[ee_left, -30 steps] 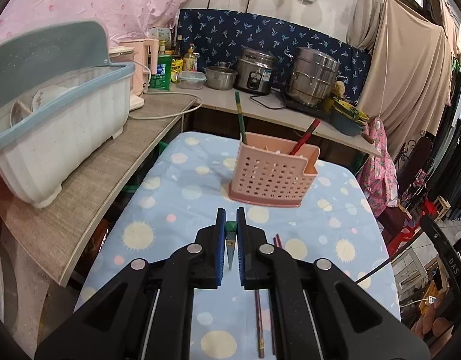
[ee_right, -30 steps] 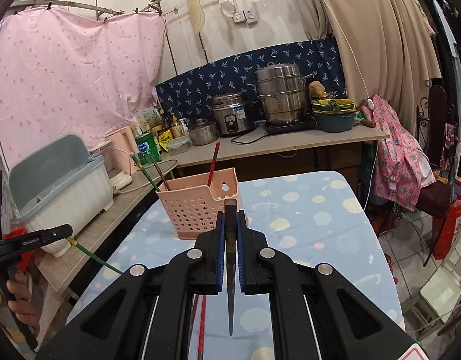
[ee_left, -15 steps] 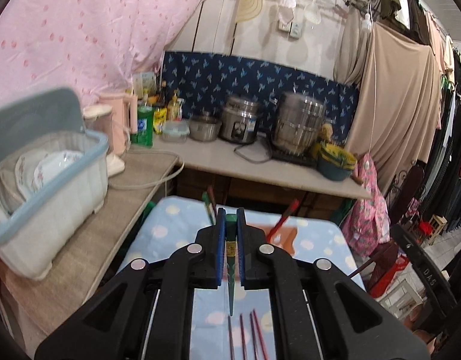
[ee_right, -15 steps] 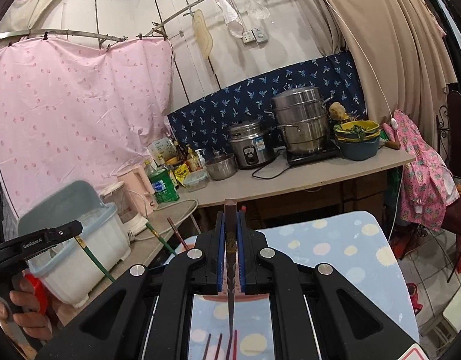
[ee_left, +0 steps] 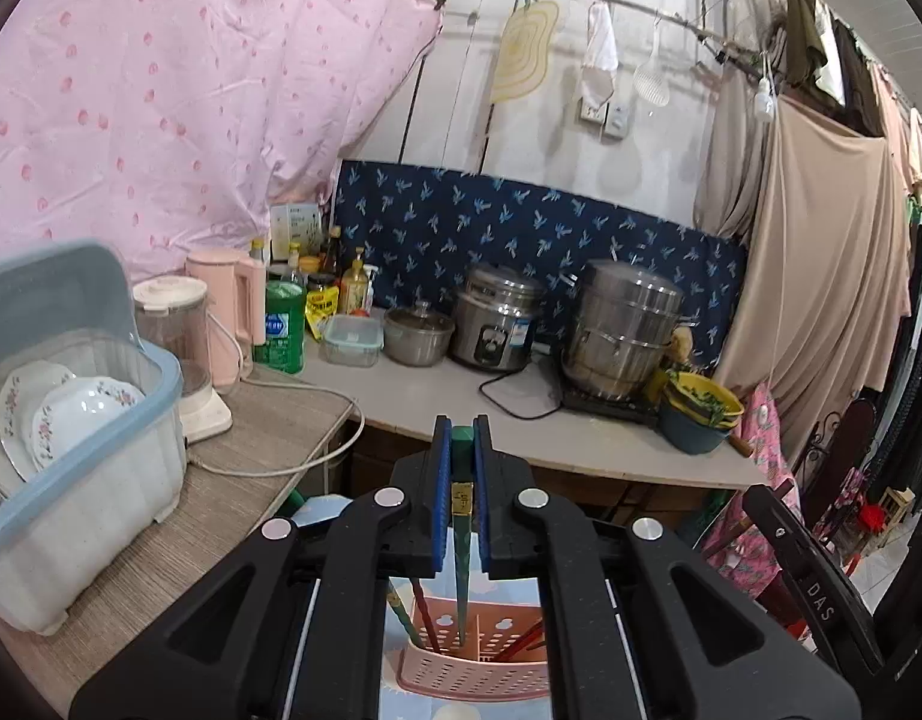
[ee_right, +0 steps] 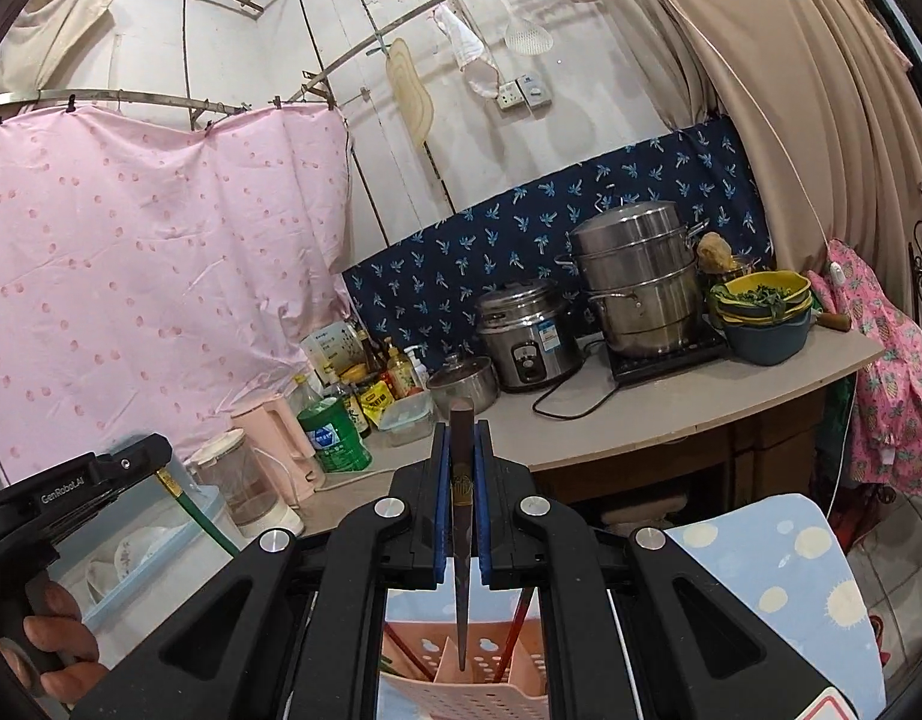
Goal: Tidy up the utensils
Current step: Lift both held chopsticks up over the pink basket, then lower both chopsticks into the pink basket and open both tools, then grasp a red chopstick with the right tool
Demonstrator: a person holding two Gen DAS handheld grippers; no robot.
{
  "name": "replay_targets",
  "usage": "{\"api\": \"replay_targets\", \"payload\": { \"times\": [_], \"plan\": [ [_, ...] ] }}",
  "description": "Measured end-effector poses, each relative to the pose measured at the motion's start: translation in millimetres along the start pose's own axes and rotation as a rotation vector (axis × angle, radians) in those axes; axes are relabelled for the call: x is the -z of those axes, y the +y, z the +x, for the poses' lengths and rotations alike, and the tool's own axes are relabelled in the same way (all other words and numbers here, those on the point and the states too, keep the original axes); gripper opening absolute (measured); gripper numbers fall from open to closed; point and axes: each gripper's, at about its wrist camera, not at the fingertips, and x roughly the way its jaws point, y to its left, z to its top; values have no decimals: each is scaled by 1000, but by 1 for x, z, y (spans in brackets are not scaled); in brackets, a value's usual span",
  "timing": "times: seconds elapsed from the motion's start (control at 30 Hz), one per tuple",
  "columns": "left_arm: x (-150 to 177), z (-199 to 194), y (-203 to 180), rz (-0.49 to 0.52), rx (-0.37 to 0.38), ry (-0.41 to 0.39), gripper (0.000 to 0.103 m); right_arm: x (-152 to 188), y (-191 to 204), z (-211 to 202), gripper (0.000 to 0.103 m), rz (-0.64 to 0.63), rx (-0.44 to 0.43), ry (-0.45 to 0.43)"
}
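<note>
My left gripper (ee_left: 462,450) is shut on a green chopstick (ee_left: 460,552) that points down; its tip hangs just above or inside the pink perforated utensil basket (ee_left: 472,669). My right gripper (ee_right: 462,456) is shut on a dark brown chopstick (ee_right: 461,558), its tip over the same basket (ee_right: 466,699). Red chopsticks (ee_right: 517,630) stand in the basket. The left gripper (ee_right: 77,492) and its green chopstick (ee_right: 197,519) also show at the left of the right wrist view.
A blue-rimmed white dish rack (ee_left: 71,480) with plates stands on the counter at left. A blender (ee_left: 179,354), kettle, bottles, rice cooker (ee_left: 496,318) and steel steamer pot (ee_left: 622,330) line the back counter. The blue dotted tablecloth (ee_right: 778,588) lies under the basket.
Both grippers have lifted and tilted up, bringing their chopsticks upright from over the table to directly over the pink basket. The loose chopsticks on the cloth have dropped out of view.
</note>
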Motion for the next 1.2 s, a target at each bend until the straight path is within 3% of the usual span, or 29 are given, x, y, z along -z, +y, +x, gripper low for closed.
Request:
{"api": "replay_targets", "payload": {
  "times": [0.43, 0.53, 0.6, 0.67, 0.93, 1.03, 1.2],
  "plan": [
    [53, 50, 15, -10, -3, 141, 7, 62, -17, 49, 8, -17, 42, 162],
    [55, 49, 15, -8, -5, 147, 13, 61, -18, 43, 12, -19, 51, 149],
    [56, 45, 17, -12, -10, 146, 34, 58, -18, 36, 12, -17, 49, 136],
    [56, 39, 17, -11, -18, 131, 40, 54, -18, 29, 14, -14, 45, 125],
    [66, 8, 16, 20, -11, 136, 41, 54, -14, -7, 18, -32, 33, 110],
    [76, -4, 16, 41, -20, 148, 43, 59, -15, -23, 24, -34, 36, 116],
    [98, -25, 18, 76, -37, 184, 43, 75, -16, -51, 24, -42, 31, 144]
  ]
}}
